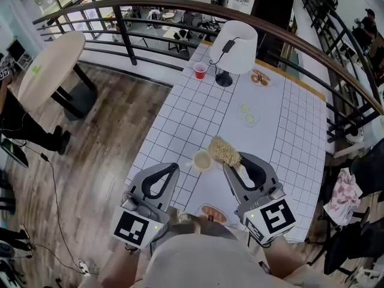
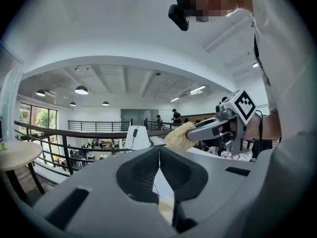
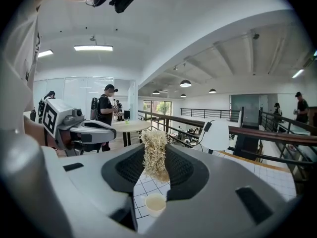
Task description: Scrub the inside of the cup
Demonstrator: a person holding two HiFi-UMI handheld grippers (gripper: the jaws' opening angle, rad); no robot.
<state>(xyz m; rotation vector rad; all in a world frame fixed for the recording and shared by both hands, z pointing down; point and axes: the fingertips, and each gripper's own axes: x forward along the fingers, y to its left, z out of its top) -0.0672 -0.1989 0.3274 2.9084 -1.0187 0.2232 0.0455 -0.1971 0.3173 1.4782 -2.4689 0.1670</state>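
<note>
Left gripper (image 1: pixel 174 168) (image 2: pixel 159 155) hovers over the near end of the white tiled table (image 1: pixel 273 140), jaws clenched tight together with nothing pinched between them. Just right of its tips sits the cup (image 1: pixel 202 159) (image 2: pixel 166 208) (image 3: pixel 155 203), a pale cream one, upright on the tiles and open to the top; the left gripper is close beside it, not touching as far as the head view shows. Over on the right, the right gripper (image 1: pixel 233 164) (image 3: pixel 156 155) is grasping a straw-coloured scrubber (image 1: pixel 224 151) (image 2: pixel 179 136) (image 3: pixel 155 158), a shaggy bundle of fibres clamped between its pads and sticking out past the tips. That bundle hangs just beside the cup's right rim and above it, not down inside. Farther up the table stands a white lamp (image 1: pixel 236 45) with a red cup (image 1: pixel 200 70) to its left.
</note>
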